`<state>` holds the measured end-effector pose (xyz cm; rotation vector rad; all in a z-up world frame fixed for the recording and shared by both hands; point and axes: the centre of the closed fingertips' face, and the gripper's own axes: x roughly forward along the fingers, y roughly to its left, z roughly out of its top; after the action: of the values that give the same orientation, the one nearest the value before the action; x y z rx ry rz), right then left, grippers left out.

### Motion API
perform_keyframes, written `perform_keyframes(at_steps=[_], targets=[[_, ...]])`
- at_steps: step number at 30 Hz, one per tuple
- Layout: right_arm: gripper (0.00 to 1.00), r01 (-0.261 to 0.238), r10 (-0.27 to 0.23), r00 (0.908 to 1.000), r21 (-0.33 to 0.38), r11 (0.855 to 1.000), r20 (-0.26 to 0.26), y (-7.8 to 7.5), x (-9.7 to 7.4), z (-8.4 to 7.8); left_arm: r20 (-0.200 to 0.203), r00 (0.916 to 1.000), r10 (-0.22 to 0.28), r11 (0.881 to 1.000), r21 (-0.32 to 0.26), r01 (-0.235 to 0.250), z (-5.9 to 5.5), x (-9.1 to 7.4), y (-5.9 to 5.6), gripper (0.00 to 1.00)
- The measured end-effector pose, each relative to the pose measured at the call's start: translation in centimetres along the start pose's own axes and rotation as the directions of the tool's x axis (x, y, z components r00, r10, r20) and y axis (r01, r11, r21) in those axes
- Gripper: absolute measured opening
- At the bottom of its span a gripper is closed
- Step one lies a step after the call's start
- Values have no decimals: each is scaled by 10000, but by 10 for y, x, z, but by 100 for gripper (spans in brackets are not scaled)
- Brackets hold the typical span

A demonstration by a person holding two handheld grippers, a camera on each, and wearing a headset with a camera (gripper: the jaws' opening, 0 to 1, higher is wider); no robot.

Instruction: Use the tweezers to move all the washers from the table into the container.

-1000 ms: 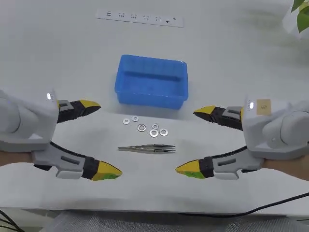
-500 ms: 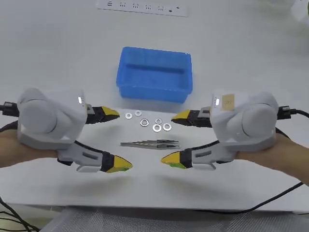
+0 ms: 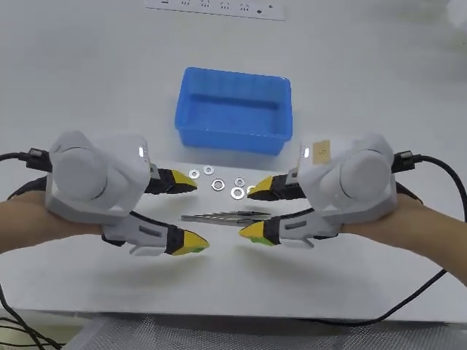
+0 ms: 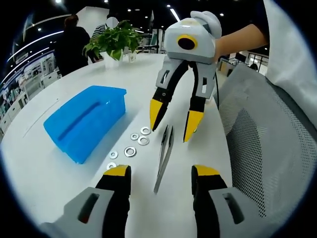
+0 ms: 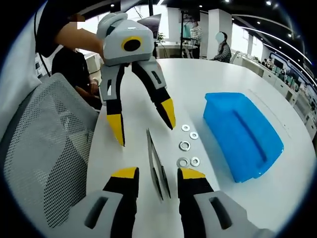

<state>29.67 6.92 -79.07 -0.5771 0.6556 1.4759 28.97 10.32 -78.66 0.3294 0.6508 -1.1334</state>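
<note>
Left gripper (image 3: 197,213) and right gripper (image 3: 246,214) face each other, jaws wide, holding nothing – tweezers (image 3: 226,216) lie on the table between their tips, washers (image 3: 217,184) just beyond, blue container (image 3: 233,138) further off – the right's tan sticker (image 3: 321,152) is unreadable

A white power strip (image 3: 219,7) lies along the bench's (image 3: 87,87) far edge. A potted plant (image 4: 113,42) stands at a corner, and a mesh chair (image 5: 44,144) sits at the near edge.

In front of you the thin metal tweezers (image 3: 225,216) are lying flat, sideways to you. Several small silver washers (image 3: 217,185) are lying scattered just behind them. The blue rectangular container (image 3: 232,137) is standing empty beyond the washers.
</note>
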Motion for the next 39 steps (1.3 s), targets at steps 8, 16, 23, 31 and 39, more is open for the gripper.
perform_keyframes(at_steps=[8,16,23,31,39], targets=[[23,-234,232,9995,-103,9997,-230,2,6,-2,-259,9991,-344,9990,259,351,-3,5,-3,47],[18,-381,372,9987,-243,9990,-355,3,10,-3,-495,9978,-430,9982,394,450,-6,9,-3,41],[16,-480,430,9970,-781,9958,-641,5,13,-8,-782,9958,-479,9968,604,527,-10,8,-1,30],[12,-466,354,9953,-1251,9911,-900,2,13,-8,-1205,9920,-378,9865,1535,562,-11,8,2,24],[11,-464,339,9948,-1322,9901,-955,1,13,-9,-1428,9888,-444,9807,1823,703,-12,8,4,13]])
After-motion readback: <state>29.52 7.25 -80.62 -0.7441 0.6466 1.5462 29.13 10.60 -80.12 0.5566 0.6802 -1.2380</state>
